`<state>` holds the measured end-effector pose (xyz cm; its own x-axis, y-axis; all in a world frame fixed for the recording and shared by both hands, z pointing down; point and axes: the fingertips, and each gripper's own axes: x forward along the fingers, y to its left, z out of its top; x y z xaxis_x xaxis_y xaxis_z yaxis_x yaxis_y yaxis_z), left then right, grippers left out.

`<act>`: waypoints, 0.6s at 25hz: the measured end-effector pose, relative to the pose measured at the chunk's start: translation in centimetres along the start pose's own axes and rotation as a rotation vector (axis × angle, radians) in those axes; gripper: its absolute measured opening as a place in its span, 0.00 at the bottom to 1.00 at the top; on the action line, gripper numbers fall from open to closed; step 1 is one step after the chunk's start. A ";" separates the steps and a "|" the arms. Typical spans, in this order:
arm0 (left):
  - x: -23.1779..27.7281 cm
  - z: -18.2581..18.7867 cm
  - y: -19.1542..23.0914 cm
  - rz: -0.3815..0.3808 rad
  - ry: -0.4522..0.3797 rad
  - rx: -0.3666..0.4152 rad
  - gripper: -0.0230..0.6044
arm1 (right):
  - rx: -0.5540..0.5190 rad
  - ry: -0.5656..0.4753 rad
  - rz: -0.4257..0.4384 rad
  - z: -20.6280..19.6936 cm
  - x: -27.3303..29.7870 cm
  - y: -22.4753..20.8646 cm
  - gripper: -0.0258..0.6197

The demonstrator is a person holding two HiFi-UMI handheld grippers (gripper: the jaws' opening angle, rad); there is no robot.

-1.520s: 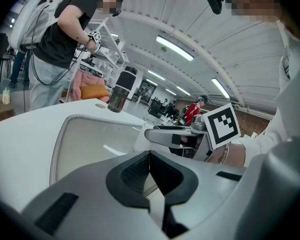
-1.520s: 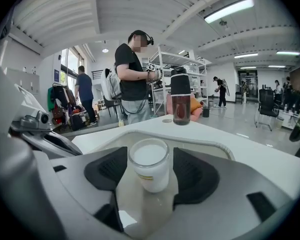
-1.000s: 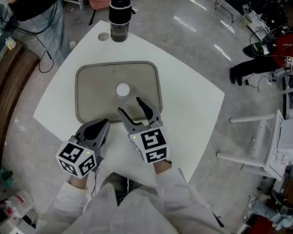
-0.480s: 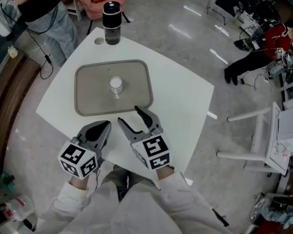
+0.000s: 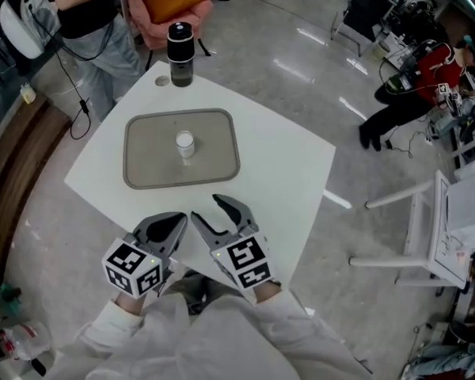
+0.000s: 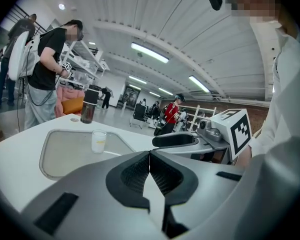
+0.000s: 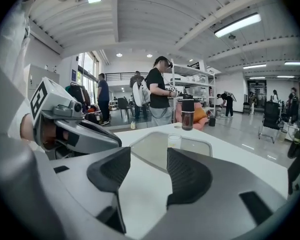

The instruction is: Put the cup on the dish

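**A:** Starting nearest us, what are we holding?

**B:** Nothing. Our left gripper has its jaws pressed together with nothing in them. Our right gripper has its jaws apart. They have just been closing a little, and nothing is between them. Both hang side by side over the near edge of the white table.

**A:** And the cup?

**B:** The cup stands upright near the middle of the dish, well apart from both grippers. We judge the task done, since the cup is on the dish and neither gripper touches it. As far as we can see, nothing is left to do.

**A:** What lies beyond the dish?

**B:** A dark bottle stands at the table's far corner, with a small round disc just beside it. Farther off, a person in a black top stands on the floor.

**A:** What does one view give us that another does not?

**B:** The head view gives us the layout from above: the cup inside the dish's rim, and the bare table between the dish and our grippers. The left gripper view shows that gripper's pads meeting along one seam. It also shows the cup side-on, with its base flat on the dish. The right gripper view shows the open gap between its pads, with only tabletop in it. Both gripper views also show the hall's ceiling lights and distant people, which the head view misses.
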<state>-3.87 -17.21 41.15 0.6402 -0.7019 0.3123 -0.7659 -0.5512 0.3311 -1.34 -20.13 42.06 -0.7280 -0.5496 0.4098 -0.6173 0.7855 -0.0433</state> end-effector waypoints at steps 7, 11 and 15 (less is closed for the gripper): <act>-1.3 -1.1 -1.8 0.000 0.018 0.009 0.05 | 0.009 -0.002 0.003 -0.7 -2.6 1.0 0.19; -2.0 -2.0 -2.3 0.007 0.024 -0.005 0.05 | -0.008 0.006 0.007 -1.2 -3.4 1.6 0.12; -2.6 -2.4 -2.5 0.015 0.019 -0.021 0.05 | -0.062 0.022 0.021 -1.4 -4.1 2.0 0.08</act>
<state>-3.48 -12.89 41.60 0.6300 -0.7011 0.3340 -0.7739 -0.5309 0.3452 0.76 -15.90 41.54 -0.7333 -0.5272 0.4294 -0.5819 0.8132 0.0047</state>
